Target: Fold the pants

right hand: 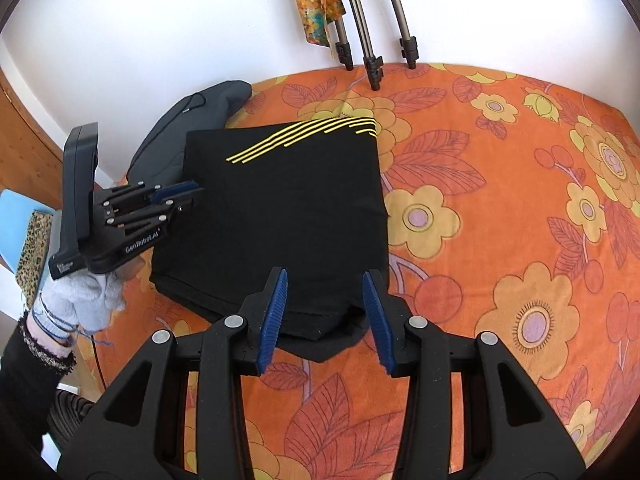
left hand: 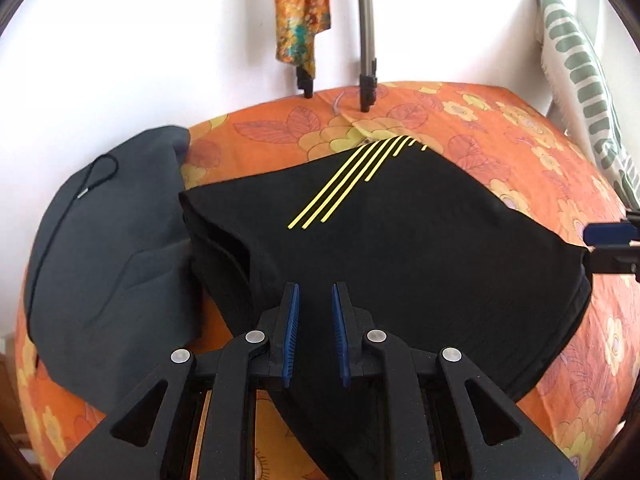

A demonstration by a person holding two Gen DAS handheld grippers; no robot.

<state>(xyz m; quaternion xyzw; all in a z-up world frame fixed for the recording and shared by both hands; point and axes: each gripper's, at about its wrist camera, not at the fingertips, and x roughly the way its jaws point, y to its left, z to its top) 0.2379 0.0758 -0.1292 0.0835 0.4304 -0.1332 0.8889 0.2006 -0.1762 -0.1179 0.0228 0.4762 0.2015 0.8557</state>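
Both tongs are spread and empty: left tongs (left hand: 314, 334) and right tongs (right hand: 326, 316) over the folded black pants (right hand: 280, 208); smooth the stack flat, edges aligned.

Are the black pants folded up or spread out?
Folded: the black pants with yellow stripes lie as a compact rectangle, layered edges showing, on the orange flowered bedspread.
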